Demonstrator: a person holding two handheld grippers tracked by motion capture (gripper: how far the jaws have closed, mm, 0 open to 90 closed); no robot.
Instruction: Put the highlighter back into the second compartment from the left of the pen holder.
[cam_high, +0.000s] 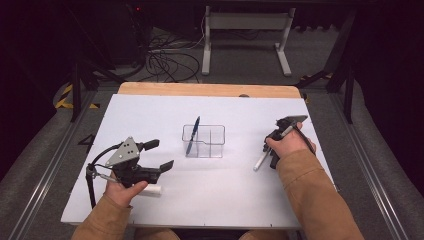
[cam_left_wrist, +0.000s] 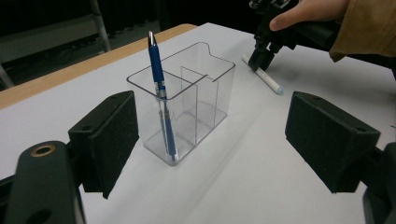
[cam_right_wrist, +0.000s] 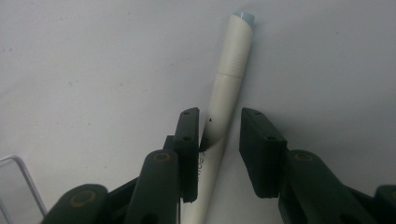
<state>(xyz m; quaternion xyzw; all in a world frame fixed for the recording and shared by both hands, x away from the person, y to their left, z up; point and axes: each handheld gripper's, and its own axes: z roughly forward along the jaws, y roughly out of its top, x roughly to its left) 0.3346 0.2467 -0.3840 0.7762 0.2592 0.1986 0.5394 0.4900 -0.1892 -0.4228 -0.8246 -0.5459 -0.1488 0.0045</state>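
A clear plastic organizer (cam_high: 216, 136) (cam_left_wrist: 215, 77) with several compartments stands mid-table. A blue pen (cam_high: 192, 134) (cam_left_wrist: 157, 63) leans upright in its left compartment. A white pen (cam_high: 260, 161) (cam_left_wrist: 267, 80) (cam_right_wrist: 232, 65) lies flat on the table to the right. My right gripper (cam_high: 271, 148) (cam_right_wrist: 219, 140) points down over that pen with one jaw on each side. The left pad touches the barrel and a gap remains at the right pad. My left gripper (cam_high: 160, 155) (cam_left_wrist: 212, 140) hovers left of the organizer, wide open and holding nothing, aimed at the organizer.
The white table sheet (cam_high: 200, 200) ends in a wooden strip (cam_high: 200, 89) at the far edge. A short white cylinder (cam_high: 152, 190) lies by the left hand. Cables and a table frame (cam_high: 245, 22) sit on the floor beyond.
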